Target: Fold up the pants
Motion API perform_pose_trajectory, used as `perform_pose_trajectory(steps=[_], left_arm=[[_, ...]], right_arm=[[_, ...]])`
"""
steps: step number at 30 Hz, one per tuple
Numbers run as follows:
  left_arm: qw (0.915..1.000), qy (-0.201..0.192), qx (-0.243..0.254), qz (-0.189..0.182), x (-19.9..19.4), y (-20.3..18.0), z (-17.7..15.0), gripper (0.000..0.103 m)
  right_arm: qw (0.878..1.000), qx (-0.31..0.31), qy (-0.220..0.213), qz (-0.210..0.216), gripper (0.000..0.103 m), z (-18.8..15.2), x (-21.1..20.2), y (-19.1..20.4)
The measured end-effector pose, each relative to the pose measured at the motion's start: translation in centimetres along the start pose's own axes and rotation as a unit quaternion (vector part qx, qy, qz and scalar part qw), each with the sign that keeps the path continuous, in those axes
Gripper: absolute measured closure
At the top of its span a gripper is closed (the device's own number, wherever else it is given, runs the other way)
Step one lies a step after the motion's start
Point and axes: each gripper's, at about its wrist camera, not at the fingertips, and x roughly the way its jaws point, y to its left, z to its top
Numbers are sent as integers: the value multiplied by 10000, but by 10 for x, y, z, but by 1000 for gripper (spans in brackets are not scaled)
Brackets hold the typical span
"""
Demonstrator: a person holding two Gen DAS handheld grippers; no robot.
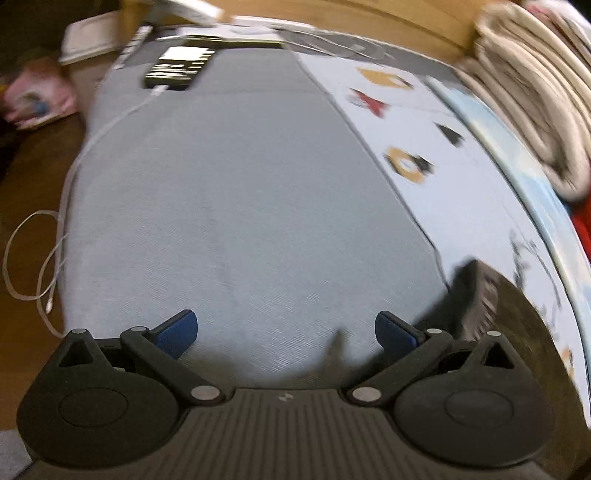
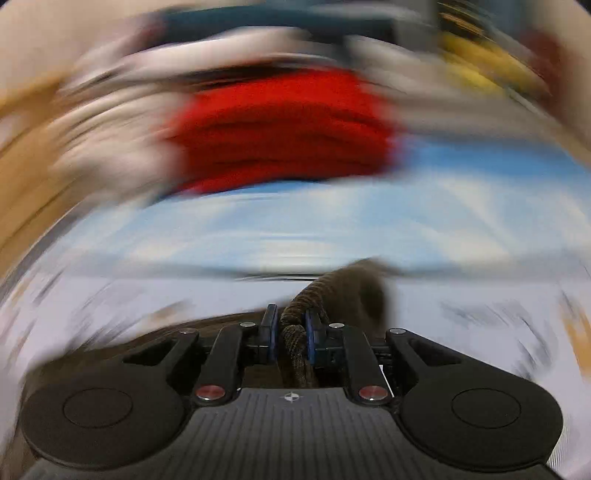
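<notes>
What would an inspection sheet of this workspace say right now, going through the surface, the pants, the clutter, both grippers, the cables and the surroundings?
Surface: grey mattress beside a printed sheet.
Job's things: dark brown pants, a bunched edge pinched in the right gripper.
Clutter: red fabric, beige folded blanket, black device.
Grippers: left gripper open over the mattress, holding nothing; right gripper shut on the pants.
Cables: white cable running from the black device and looping off the mattress edge.
Surroundings: wooden frame; right view heavily blurred.
</notes>
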Motion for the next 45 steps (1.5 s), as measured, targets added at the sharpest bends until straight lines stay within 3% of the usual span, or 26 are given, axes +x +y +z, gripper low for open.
perform_pose_trajectory(steps=[2, 3, 4, 6, 8, 11, 13, 15, 18, 20, 22, 23, 24, 25, 29, 30, 33, 35, 38, 39, 41, 43, 45], left_arm=[[9998, 82, -181, 77, 3, 7, 4, 0], [9995, 136, -254, 108, 4, 11, 5, 0], [9992, 193, -316, 130, 6, 15, 6, 0], [9989, 255, -364, 124, 7, 20, 8, 0], [9990, 284, -347, 90, 7, 23, 11, 0], [9991, 278, -317, 42, 8, 24, 13, 0], [9990, 314, -320, 8, 9, 24, 12, 0], [9989, 356, -313, 3, 9, 23, 10, 0], [9989, 382, -266, 33, 11, 22, 8, 0], [9990, 384, -220, 56, 11, 19, 7, 0], [9993, 303, -180, 124, 11, 16, 5, 0], [9994, 300, -125, 125, 11, 13, 4, 0], [9994, 307, -66, 121, 11, 10, 4, 0], [9995, 292, 19, 141, 11, 7, 2, 0], [9992, 145, 257, 282, 10, -1, -3, 0], [9991, 85, 282, 290, 8, -2, -4, 0], [9989, -147, 328, 313, 2, -4, -6, 0], [9988, -183, 335, 309, 0, -5, -7, 0], [9984, -170, 405, 352, 1, -9, -10, 0], [9982, -157, 456, 362, 2, -11, -11, 0], [9977, -162, 560, 358, 2, -15, -13, 0], [9968, -219, 670, 368, 1, -18, -15, 0], [9961, -267, 785, 311, 0, -21, -16, 0]], right_arm=[[9858, -1169, 437, 1126, 84, -18, -12, 73], [9674, -1653, 811, 1739, 84, -34, -18, 107], [9537, -1841, 1030, 2142, 86, -50, -25, 126], [9412, -1891, 1338, 2458, 76, -75, -37, 144], [9476, -1544, 1474, 2378, 57, -88, -45, 135], [9719, -313, 1454, 1826, 55, -82, -44, 85], [9763, 941, 1434, 1320, 53, -71, -28, 38], [9628, 2157, 1342, 920, 52, -67, -8, -5], [9180, 3718, 1295, 484, 31, -73, 30, -53], [8894, 4278, 1544, 467, 29, -81, 62, -57], [8796, 4377, 1800, 477, 29, -88, 82, -50], [8844, 4277, 1820, 417, 30, -87, 89, -42], [8979, 4044, 1716, 287, 49, -84, 90, -34], [9165, 3705, 1504, 143, 91, -77, 87, -27], [9609, 2624, 877, 59, 92, -35, 47, -30], [9662, 2465, 752, -24, 92, -24, 36, -38], [9665, 2517, 286, -404, 92, -8, -6, -100], [9603, 2595, -78, -1023, 92, -11, -39, -152], [9226, 3128, -413, -2218, 92, -41, -107, -248], [9041, 3219, -516, -2764, 91, -57, -129, -276], [8548, 3489, -535, -3803, 75, -100, -163, -323], [8158, 3971, -71, -4204, 62, -142, -179, -353], [7801, 4670, 197, -4160, 60, -183, -190, -366]])
